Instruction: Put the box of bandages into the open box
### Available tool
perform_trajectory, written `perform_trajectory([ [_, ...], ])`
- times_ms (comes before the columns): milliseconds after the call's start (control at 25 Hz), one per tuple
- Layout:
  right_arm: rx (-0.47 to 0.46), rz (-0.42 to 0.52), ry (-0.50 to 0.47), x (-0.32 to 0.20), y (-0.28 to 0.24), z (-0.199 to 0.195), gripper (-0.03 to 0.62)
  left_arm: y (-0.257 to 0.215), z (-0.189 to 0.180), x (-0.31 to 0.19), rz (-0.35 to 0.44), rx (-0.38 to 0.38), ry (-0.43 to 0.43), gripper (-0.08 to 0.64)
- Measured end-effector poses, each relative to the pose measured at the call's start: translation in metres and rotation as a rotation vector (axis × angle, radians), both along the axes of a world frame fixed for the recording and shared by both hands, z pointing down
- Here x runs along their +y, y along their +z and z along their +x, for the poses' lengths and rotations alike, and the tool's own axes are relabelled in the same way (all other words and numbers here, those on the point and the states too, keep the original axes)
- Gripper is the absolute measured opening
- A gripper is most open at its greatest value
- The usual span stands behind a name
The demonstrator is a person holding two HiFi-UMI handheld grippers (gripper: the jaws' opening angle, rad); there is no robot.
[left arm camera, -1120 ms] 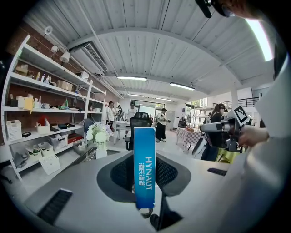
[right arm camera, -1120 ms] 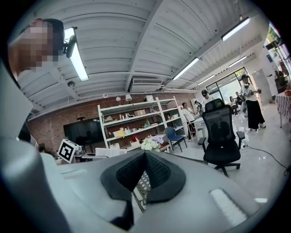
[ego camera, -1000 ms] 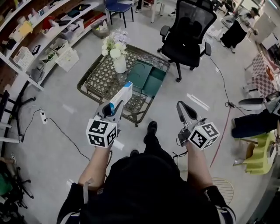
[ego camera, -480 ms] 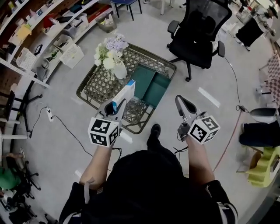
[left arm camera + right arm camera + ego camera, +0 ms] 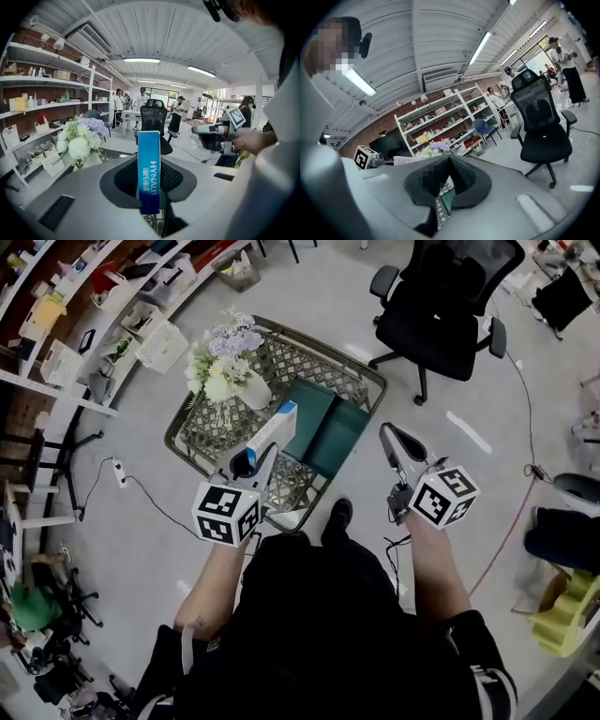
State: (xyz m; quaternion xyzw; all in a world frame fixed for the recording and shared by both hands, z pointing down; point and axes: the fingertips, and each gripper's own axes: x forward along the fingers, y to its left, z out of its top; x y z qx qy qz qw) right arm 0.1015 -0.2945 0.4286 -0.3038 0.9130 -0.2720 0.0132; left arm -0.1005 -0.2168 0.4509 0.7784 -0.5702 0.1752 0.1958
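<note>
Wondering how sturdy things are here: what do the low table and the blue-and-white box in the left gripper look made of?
The low table is probably metal, possibly woven wicker. It has a dull, dark finish, a lattice-patterned top and a raised rim. The box of bandages looks like thin cardboard, with smooth white and blue printed faces and sharp folded edges.

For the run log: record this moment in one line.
left tool: shut on bandage box | right tool: shut, empty | open box: on table, bandages not yet in
</note>
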Motion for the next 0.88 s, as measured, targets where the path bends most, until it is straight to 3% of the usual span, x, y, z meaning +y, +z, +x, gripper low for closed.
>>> perform_trajectory([
  [400,0.037,-0.095,0.017,0.010,0.030,-0.018,0.009,0.053,0.008,-0.012,-0.102,-0.050,0.118,0.080],
  [880,0.100,-0.211,0.101,0.046,0.076,-0.006,0.009,0.148,0.044,-0.010,-0.242,-0.152,0.375,0.080],
])
